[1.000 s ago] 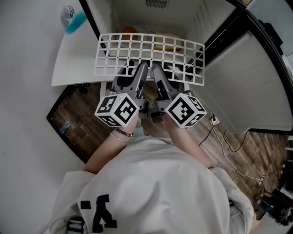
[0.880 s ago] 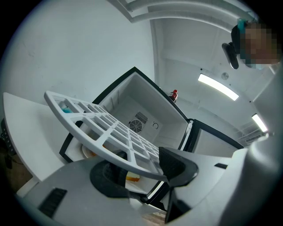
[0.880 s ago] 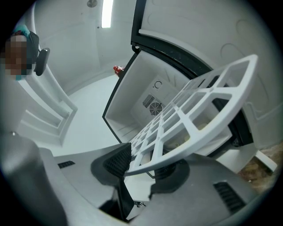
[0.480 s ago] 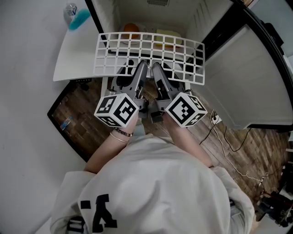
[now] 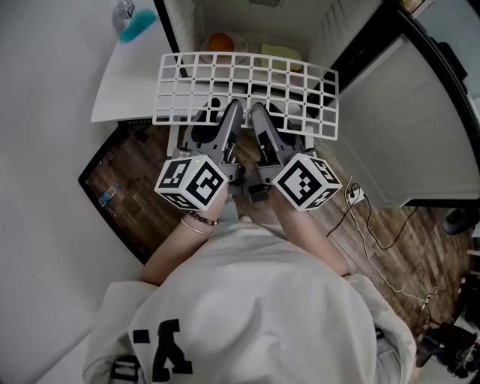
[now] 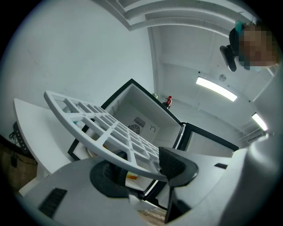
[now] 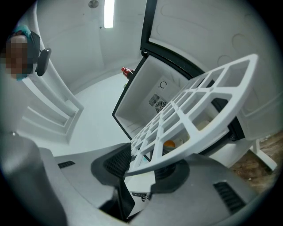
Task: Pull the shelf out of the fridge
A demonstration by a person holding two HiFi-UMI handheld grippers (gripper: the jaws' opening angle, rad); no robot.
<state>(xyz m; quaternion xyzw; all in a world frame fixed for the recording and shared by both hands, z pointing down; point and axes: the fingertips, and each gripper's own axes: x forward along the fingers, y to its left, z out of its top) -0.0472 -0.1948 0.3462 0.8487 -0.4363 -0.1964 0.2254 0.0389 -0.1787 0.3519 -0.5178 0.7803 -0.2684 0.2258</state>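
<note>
"Head view first: where's the shelf (image 5: pixel 247 86)?"

"Out of the fridge (image 5: pixel 255 19). It's held in the air before the open cabinet, over the wood floor (image 5: pixel 127 187). It's a white grid, lying about flat."

"Who has it?"

"Both tongs. The left gripper (image 5: pixel 229 112) and right gripper (image 5: pixel 257 114) sit side by side at the middle of its near edge."

"Sure they're biting?"

"Left gripper view shows that edge squeezed between the two ribbed pads (image 6: pixel 173 164), and right gripper view shows the same. The jaws are only partly closed, because the edge keeps them apart."

"And the fridge itself?"

"Its door (image 5: pixel 409 127) is swung wide to the right. An orange thing (image 5: pixel 220 41) lies inside, seen just past the shelf's far edge."

"The person?"

"Standing right behind the tongs, arms close together."
</note>
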